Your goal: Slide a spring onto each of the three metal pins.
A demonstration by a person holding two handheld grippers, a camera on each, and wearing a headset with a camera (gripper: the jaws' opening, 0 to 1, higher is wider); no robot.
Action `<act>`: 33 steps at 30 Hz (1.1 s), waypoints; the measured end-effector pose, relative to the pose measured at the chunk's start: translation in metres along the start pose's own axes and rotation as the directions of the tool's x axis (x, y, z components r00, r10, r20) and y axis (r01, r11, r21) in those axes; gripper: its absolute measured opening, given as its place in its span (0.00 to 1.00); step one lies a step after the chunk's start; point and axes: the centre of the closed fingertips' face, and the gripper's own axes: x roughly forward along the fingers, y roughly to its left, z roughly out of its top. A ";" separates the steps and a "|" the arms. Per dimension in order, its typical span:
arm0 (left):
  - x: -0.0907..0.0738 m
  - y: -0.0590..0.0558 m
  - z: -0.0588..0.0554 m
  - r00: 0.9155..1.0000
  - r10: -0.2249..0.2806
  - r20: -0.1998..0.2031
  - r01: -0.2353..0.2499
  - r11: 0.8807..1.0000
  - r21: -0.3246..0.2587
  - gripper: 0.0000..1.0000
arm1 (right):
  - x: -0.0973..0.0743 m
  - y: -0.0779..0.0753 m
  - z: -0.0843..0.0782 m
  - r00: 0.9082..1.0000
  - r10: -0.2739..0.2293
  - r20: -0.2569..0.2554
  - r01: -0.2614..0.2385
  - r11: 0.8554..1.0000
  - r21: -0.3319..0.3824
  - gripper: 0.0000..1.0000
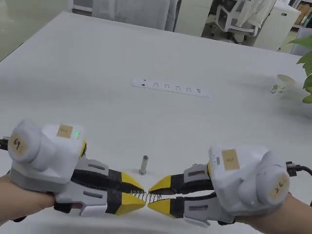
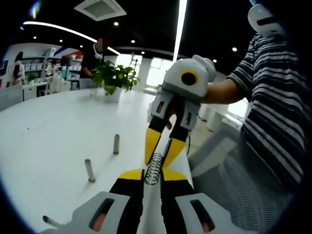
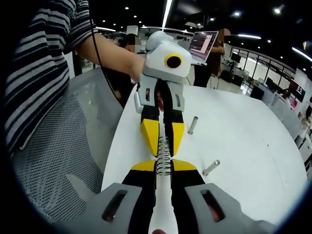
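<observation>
- Thin metal coil spring [image 1: 148, 196] is clamped by left gripper [image 2: 152, 174] and right gripper [image 3: 164, 165] together.
- Pickup is judged done; alignment over upright grey metal pin [image 1: 144, 165] beyond tips is needed.

Bench top [image 1: 97, 73]: open from 9 to 12 o'clock and through the middle.
Power strip [image 1: 170, 87]: flat, 12 o'clock, low barrier.
Paper cup [image 1: 282, 84], plant leaves [image 1: 306, 58]: 2 o'clock edge.
Metal pin [image 1: 144, 165]: upright, just 12 o'clock of the jaw tips.
Left gripper [image 1: 142, 197], right gripper [image 1: 151, 196]: tip to tip at 6 o'clock, spring [image 3: 164, 153] bridging them, no passage between.
Second pin [image 3: 210, 167]: near the right gripper's 2 o'clock, possibly leaning.
</observation>
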 end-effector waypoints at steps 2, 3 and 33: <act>0.000 -0.001 0.001 1.000 -0.005 0.005 0.005 1.000 0.010 0.04 | -0.001 -0.001 0.000 1.000 -0.002 0.000 0.002 1.000 0.001 0.07; 0.000 -0.001 0.002 1.000 -0.007 0.008 0.006 1.000 0.016 0.04 | -0.001 -0.001 0.000 1.000 -0.003 0.001 0.003 1.000 0.004 0.07; -0.002 -0.007 0.002 0.999 -0.047 0.009 0.047 0.999 -0.018 0.03 | -0.004 0.001 -0.007 1.000 -0.021 0.017 0.018 0.990 0.142 0.07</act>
